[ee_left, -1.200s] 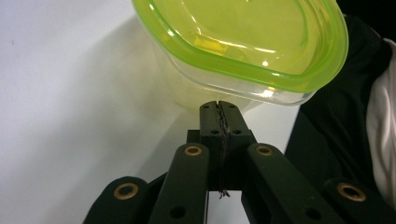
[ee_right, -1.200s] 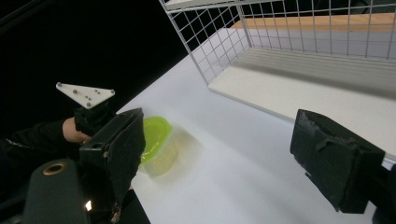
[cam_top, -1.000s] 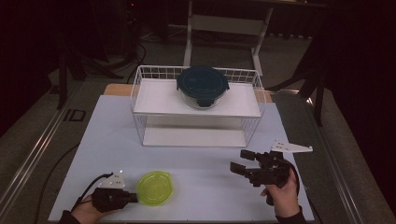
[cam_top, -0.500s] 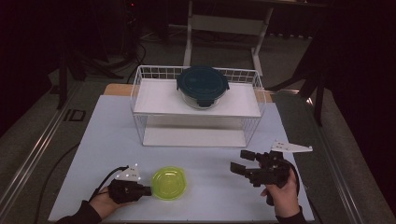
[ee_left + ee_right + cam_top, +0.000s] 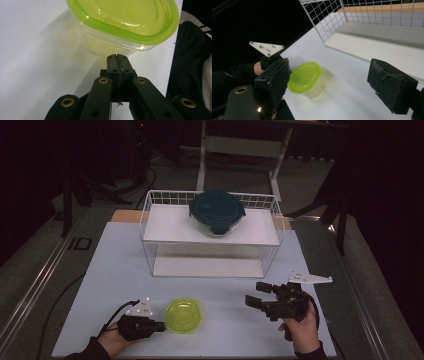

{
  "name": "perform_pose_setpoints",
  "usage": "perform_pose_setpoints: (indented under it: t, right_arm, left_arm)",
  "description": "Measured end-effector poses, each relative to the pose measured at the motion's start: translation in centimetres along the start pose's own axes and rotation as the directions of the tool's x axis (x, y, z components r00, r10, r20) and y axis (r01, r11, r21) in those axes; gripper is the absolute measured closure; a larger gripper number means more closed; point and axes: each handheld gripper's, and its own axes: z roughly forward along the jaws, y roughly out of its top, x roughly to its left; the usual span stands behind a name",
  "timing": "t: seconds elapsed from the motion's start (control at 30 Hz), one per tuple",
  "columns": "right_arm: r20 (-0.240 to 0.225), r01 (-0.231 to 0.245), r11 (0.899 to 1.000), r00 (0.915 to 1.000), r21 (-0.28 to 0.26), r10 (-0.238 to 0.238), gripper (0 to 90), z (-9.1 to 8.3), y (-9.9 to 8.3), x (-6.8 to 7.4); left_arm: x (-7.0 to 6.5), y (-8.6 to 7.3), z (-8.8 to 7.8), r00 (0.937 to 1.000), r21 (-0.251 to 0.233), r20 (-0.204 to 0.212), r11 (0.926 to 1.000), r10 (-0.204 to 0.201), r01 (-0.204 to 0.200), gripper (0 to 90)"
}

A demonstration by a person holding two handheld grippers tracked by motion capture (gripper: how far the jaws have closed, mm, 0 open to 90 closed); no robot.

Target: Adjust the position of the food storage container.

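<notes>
Item one: your left gripper (image 5: pixel 159 325), low on the near left of the white tabletop (image 5: pixel 115 270). Its fingers (image 5: pixel 117 65) are pressed fully together with nothing between them, tips just short of or touching the side wall of the container; which of the two cannot be told.

Item two: small clear container with lime-green lid (image 5: pixel 183 315), upright on the tabletop, near edge, left of centre. It sits directly ahead of your left gripper and well apart from your right. In the right gripper view it appears between that gripper's two fingers in the distance (image 5: pixel 306 79), lid on and level.

Item three: your right gripper (image 5: pixel 260 295), held in your right hand (image 5: pixel 300 326) at the near right, above the tabletop. Its fingers (image 5: pixel 393 87) stand wide apart, empty, pointed leftward toward the container.

Item four: white wire rack (image 5: pixel 212 237), two shelves, at the far middle of the tabletop, well apart from both grippers.

Item five: round glass dish with dark teal lid (image 5: pixel 216 212), on the rack's upper shelf, roughly centred.
</notes>
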Motion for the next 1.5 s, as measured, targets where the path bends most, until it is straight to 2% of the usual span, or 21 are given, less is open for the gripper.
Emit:
perform_pose_setpoints:
  t: [0.3,0.53,0.67,0.87,0.97,1.17,1.27,1.3,1.37,1.5]
  right_arm:
    - [0.003,0.0,1.0,1.0,0.0,0.0,17.4,-0.3,-0.2,-0.1]
    - [0.006,-0.005,1.0,1.0,0.003,0.005,17.4,-0.5,-0.5,-0.3]
    - [0.006,-0.01,1.0,0.9999,-0.001,0.01,17.4,-0.8,-0.5,-0.4]
    - [0.007,-0.013,1.0,0.9999,-0.003,0.013,17.4,-1.0,-0.6,-0.4]
    - [0.007,-0.019,1.0,0.9998,-0.004,0.019,17.4,-1.1,-0.7,-0.6]
    - [0.009,-0.022,1.0,0.9997,-0.006,0.022,17.4,-1.3,-0.8,-0.6]
    - [0.012,-0.022,1.0,0.9997,-0.006,0.022,17.4,-1.3,-0.8,-0.7]
    - [0.011,-0.023,1.0,0.9997,-0.006,0.023,17.4,-1.4,-0.8,-0.7]
    - [0.013,-0.025,1.0,0.9996,-0.005,0.025,17.4,-1.4,-0.9,-0.8]
    - [0.017,-0.024,1.0,0.9996,-0.003,0.024,17.4,-1.4,-0.9,-0.8]
  left_arm:
    - [0.2,1.4,1.3,0.9999,0.0,-0.007,0.9999,0.016,-0.016,88.9]
    - [0.2,2.5,2.5,0.9997,-0.003,0.012,0.9998,0.019,-0.019,89.0]
    - [0.3,3.3,3.1,0.9996,0.0,-0.001,0.9996,0.029,-0.029,89.0]
    - [0.5,3.8,3.7,0.9998,-0.011,0.009,0.9998,0.017,-0.017,89.0]
    - [0.5,4.5,4.3,0.9994,-0.011,0.026,0.9997,0.024,-0.024,89.0]
    - [0.5,5.4,5.4,0.999,-0.005,0.033,0.9995,0.031,-0.03,89.0]
    - [0.5,5.6,5.7,0.9989,-0.007,0.033,0.9994,0.034,-0.034,89.0]
    - [0.3,5.9,6.0,0.9988,-0.002,0.016,0.9989,0.046,-0.046,89.0]
    - [0.2,6.3,6.2,0.9984,-0.011,0.009,0.9984,0.055,-0.055,89.0]
    - [0.3,6.8,6.5,0.9988,-0.024,0.008,0.9986,0.048,-0.048,89.0]
